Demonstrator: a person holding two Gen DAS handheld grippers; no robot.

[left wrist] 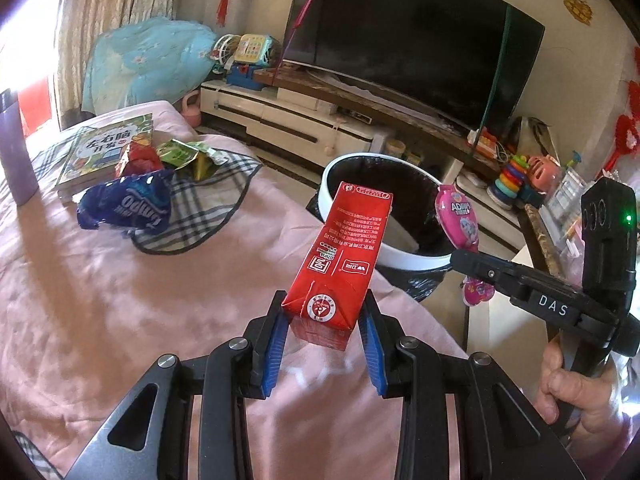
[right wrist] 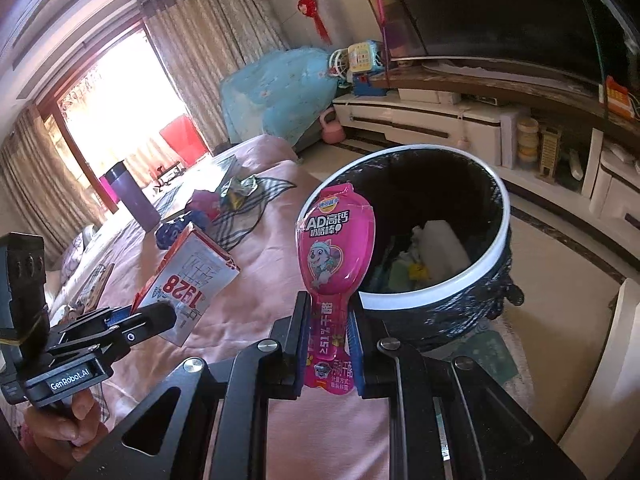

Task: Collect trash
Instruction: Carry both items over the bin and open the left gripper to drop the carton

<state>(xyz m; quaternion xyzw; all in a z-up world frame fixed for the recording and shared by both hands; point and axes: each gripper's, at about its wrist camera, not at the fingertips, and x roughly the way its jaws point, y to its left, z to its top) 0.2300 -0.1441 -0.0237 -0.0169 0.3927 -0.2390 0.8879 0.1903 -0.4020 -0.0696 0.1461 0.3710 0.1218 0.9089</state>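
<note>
Both tongs full, both close to the bin. Left tongs (left wrist: 322, 326) closed on the bottom end of a red milk carton (left wrist: 340, 248), long side pointing up and away toward the trash bin (left wrist: 404, 258), far end showing just in front of the white rim. Right tongs (right wrist: 330, 344) closed on the thin stem of a pink snack wrapper (right wrist: 334, 256), wide round end up, standing right beside the near rim of the bin (right wrist: 440, 292). Black bag lining the bin, some white and yellow trash already down inside. Bin on the floor, right against the edge of the bed (left wrist: 120, 300) with the pink sheet. Judging by both views, pink wrapper nearer the opening than the carton, so the right hand (left wrist: 572, 392) likely has the shorter way to go. Next move probably: carry each thing over the open mouth, then let go. Risk: carton is long and held low, so it may tip and hit the rim. More trash left on the bed, well apart from both tongs: 1 blue wrapper (left wrist: 128, 204), 1 red wrapper (left wrist: 138, 158) and 1 green wrapper (left wrist: 188, 156) on a checked cloth (left wrist: 208, 208).
</note>
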